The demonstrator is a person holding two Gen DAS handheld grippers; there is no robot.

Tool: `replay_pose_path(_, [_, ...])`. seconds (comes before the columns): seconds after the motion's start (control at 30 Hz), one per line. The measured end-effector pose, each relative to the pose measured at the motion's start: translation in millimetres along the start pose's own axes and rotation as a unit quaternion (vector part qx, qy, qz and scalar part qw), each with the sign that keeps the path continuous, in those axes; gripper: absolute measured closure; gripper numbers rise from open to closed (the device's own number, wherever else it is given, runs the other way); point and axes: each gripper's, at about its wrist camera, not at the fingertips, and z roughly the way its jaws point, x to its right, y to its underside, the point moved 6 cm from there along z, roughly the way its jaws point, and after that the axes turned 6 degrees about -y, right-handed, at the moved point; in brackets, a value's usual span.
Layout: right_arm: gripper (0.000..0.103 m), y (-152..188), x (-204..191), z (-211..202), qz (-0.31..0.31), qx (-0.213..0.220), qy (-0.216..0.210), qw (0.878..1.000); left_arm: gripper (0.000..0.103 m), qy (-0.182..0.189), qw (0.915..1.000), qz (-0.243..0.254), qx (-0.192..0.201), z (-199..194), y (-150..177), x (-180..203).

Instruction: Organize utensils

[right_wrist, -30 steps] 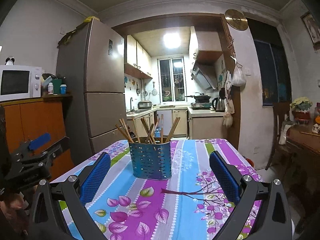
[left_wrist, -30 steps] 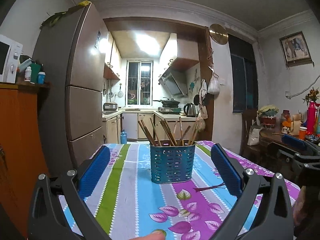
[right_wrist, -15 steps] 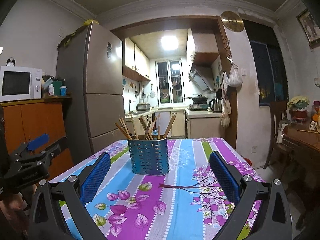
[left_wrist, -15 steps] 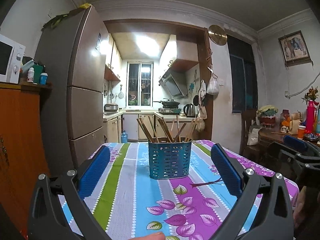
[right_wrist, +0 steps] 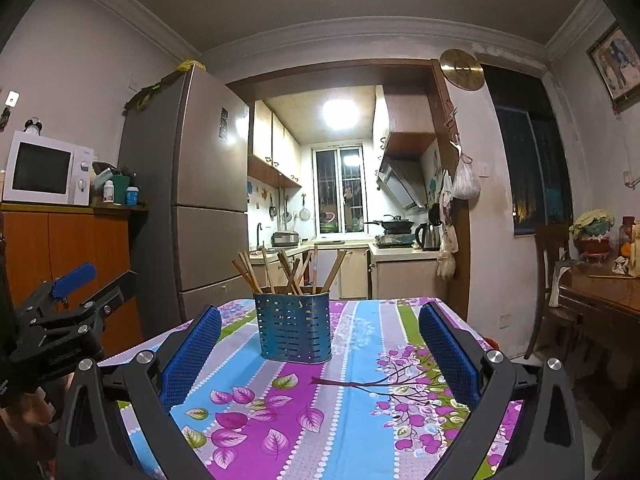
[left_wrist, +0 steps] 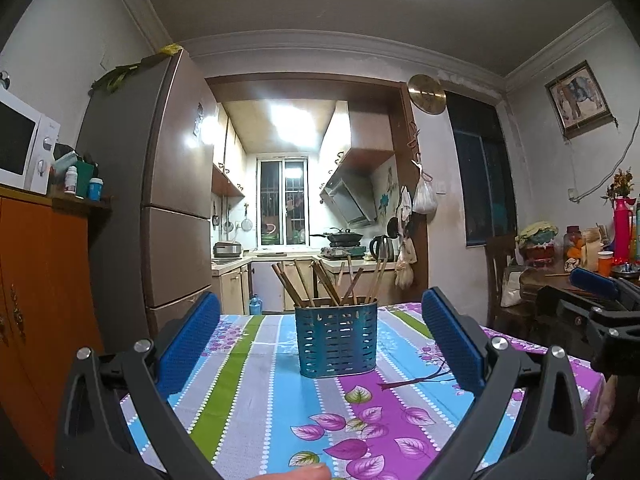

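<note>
Left gripper [left_wrist: 320, 340] and right gripper [right_wrist: 320, 344] are held level above the counter [left_wrist: 256, 392], each with its 2 fingers [left_wrist: 188, 344] spread wide and empty. The blue utensil holder [left_wrist: 336, 342], filled with chopsticks [left_wrist: 324, 284], stands upright ahead, well apart from both.

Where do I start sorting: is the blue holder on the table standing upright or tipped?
Upright. The blue holder stands flat on the tablecloth, rim level, with the chopsticks fanning out of its open top.
</note>
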Motion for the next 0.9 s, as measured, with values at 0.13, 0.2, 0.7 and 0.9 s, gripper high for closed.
replay_pose_path(0.13, [0.005,-0.4,-0.8,-2.4,-0.002,0.002,-0.001,1.0,0.006,-0.004,0.9999,0.003,-0.01,0.4,1.1,4.3])
replay_pose_path(0.2, [0.005,-0.1,-0.9,-3.5,-0.002,0.002,-0.003,1.0,0.006,-0.005,0.9998,0.003,-0.017,1.8,2.6,5.1])
replay_pose_path(0.7, [0.005,1.3,-1.6,-2.0,-0.003,-0.006,-0.01,1.0,0.006,-0.013,0.9991,-0.002,-0.04,11.6,11.6,4.6])
replay_pose_path(0.9, [0.005,1.9,-0.8,-2.4,-0.002,-0.007,-0.011,1.0,0.006,-0.015,0.999,-0.001,-0.041,12.7,11.7,5.1])
